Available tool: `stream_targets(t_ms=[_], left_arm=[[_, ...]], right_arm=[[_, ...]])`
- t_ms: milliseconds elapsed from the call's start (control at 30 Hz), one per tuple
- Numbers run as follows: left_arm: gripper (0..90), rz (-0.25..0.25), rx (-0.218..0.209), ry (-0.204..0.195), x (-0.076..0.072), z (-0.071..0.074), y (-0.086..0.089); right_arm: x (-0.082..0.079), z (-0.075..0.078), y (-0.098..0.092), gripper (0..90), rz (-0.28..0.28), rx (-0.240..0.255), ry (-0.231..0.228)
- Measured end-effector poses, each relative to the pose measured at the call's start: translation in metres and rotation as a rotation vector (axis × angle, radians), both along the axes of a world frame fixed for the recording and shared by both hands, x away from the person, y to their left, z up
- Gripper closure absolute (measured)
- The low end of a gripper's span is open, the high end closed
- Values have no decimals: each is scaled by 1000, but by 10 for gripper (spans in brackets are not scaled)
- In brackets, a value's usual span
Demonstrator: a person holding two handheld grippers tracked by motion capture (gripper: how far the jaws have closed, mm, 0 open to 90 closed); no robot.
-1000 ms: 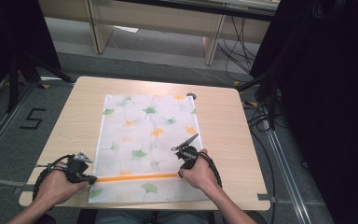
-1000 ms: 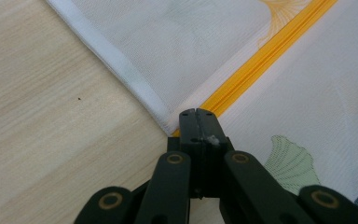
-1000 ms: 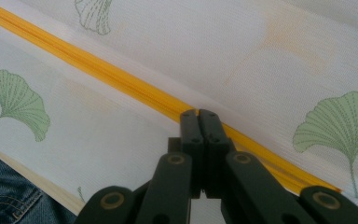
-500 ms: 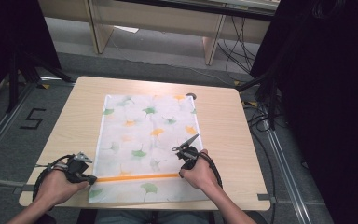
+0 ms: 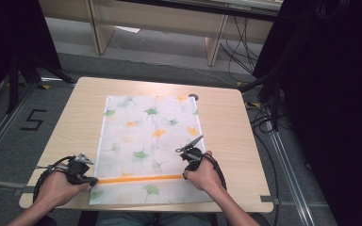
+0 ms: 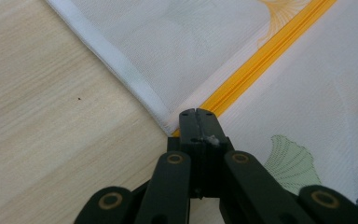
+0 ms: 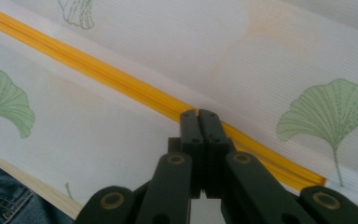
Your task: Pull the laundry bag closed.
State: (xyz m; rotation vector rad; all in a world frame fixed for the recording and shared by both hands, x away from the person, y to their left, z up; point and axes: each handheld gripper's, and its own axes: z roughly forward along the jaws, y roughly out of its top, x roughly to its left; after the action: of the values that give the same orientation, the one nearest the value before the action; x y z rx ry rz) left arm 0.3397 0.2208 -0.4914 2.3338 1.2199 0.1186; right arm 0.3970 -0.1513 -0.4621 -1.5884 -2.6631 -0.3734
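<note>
A white cloth (image 5: 151,136) printed with green and orange ginkgo leaves lies flat on the wooden table (image 5: 75,117). An orange stripe (image 5: 139,179) runs across it near the front. My left gripper (image 5: 94,181) sits at the stripe's left end; its jaws are shut, with tips (image 6: 196,112) at the hem where the stripe (image 6: 261,51) meets the cloth's edge (image 6: 121,65). My right gripper (image 5: 185,176) is at the stripe's right end, its shut tips (image 7: 198,112) over the stripe (image 7: 98,70). Whether cloth is pinched in either pair of jaws stays hidden.
A small dark round hole (image 5: 193,97) marks the table's far edge beside the cloth. Bare wood borders the cloth left and right. Cables (image 5: 264,117) trail on the floor at the right. The person's jeans (image 7: 0,200) show below the front edge.
</note>
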Motion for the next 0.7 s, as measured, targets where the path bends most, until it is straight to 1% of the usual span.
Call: stream_targets(t_ms=[67,100,167,233,267,333,433,467,500,533,567,600,633,667,700], left_arm=[[900,0,0,0,0,0,0],[900,0,1,0,0,0,0],[900,0,1,0,0,0,0],[900,0,1,0,0,0,0],[900,0,1,0,0,0,0],[900,-1,2,0,0,0,0],[900,-1,2,0,0,0,0],[900,-1,2,0,0,0,0],[900,1,0,-1,0,0,0],[900,-1,2,1,0,0,0],[900,-1,2,1,0,0,0],[900,-1,2,1,0,0,0],[900,-1,2,0,0,0,0],[900,-1,2,0,0,0,0],[900,-2,3,0,0,0,0]], right_arm=[[0,0,-1,900,5,-4,-8],[0,1,-1,900,-11,-3,8],[1,2,-3,900,0,-6,12],[0,2,-3,900,-8,-8,12],[1,2,-5,900,4,-11,8],[1,1,-6,900,-3,1,-6],[1,1,-8,900,-10,-9,-2],[2,1,-10,900,10,-9,-7],[1,2,-10,900,-5,-9,4],[3,2,-11,900,7,4,-10],[2,2,-11,900,6,1,-9],[2,2,-11,900,-4,5,-2],[1,3,-10,900,-28,1,11],[1,3,-10,900,-28,1,11],[2,3,-13,900,14,0,-5]])
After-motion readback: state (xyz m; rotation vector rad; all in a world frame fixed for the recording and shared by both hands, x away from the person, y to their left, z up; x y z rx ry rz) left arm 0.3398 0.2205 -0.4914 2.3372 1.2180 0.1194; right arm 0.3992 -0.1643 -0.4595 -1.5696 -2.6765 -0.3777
